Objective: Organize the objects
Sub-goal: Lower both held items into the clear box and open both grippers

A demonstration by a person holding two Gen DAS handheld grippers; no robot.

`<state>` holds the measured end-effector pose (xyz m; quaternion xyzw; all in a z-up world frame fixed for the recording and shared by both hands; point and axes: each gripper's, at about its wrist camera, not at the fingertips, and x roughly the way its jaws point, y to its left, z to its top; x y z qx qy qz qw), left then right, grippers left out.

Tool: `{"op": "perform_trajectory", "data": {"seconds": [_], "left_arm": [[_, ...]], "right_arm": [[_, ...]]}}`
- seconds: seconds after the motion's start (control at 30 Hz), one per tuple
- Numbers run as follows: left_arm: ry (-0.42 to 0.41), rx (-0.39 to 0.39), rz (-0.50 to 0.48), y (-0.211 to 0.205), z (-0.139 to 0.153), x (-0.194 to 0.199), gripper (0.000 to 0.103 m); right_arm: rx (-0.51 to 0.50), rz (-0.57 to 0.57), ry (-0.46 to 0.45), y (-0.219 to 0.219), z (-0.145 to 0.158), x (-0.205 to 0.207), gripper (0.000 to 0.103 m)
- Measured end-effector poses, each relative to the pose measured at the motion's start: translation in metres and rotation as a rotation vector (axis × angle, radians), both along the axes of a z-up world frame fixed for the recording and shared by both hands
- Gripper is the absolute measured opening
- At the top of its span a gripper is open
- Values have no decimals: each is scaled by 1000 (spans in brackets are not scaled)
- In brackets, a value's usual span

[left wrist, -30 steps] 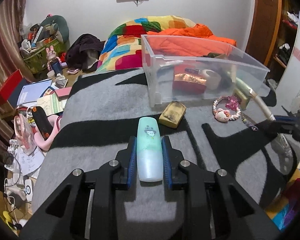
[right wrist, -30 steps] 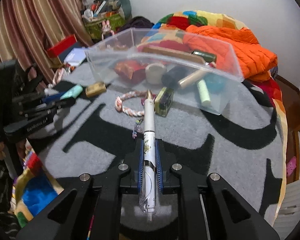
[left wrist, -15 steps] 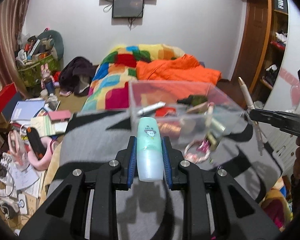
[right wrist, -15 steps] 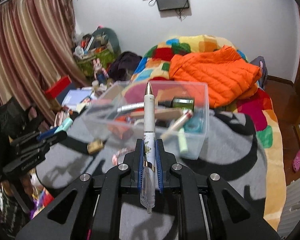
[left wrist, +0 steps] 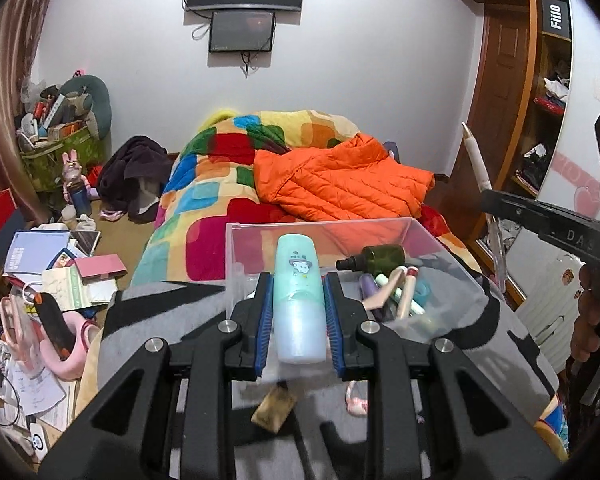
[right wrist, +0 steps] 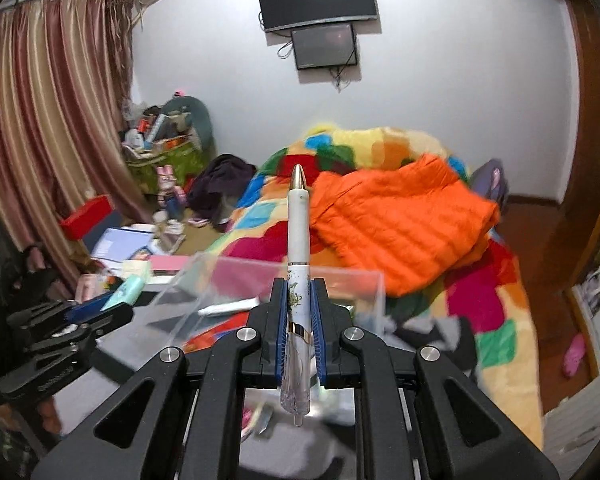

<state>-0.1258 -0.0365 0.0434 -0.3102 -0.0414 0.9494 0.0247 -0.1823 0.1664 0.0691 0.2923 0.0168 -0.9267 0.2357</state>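
Observation:
My left gripper (left wrist: 299, 280) is shut on a mint-green tube (left wrist: 299, 300) with a cartoon face, held above the near edge of a clear plastic bin (left wrist: 444, 248). The bin holds a dark green bottle (left wrist: 376, 258), several pens and tubes. My right gripper (right wrist: 299, 286) is shut on a white pen (right wrist: 298, 240) with a gold tip, held above the same bin (right wrist: 374, 280). The pen also shows at the right of the left wrist view (left wrist: 476, 160). The left gripper with the tube shows at the left of the right wrist view (right wrist: 112, 304).
The bin stands on a grey and black blanket (left wrist: 148, 312). A small tan bar (left wrist: 274, 408) and a pink bracelet (left wrist: 356, 400) lie on it below my left gripper. An orange jacket (left wrist: 340, 180) lies on the colourful bed. Books and clutter (left wrist: 52, 264) cover the floor left.
Both grippers have risen from near the blanket and come over the bin, each still holding its object. The tan bar and bracelet now lie below the left gripper.

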Motion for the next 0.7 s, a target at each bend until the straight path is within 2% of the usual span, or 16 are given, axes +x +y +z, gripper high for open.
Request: {"op": "perform_trajectory", "data": {"seconds": [0.13,0.3,0.47,0.7], "left_arm": [[-49,6,6,-3,-12,-25,24],[-135,32,19,-8,-38,-49,24],[-162,20,0,-3,-49,-54,24],[-174,23,-9,3,-50,-51,24]], "right_arm": [[69,-23,-17,-13,-17,-19,10],[116,-22,-104,-17,-51,-38,10],[152,10,-163,-20,-76,-43,10],[157,42,-212,-24,-88,-41,12]]}}
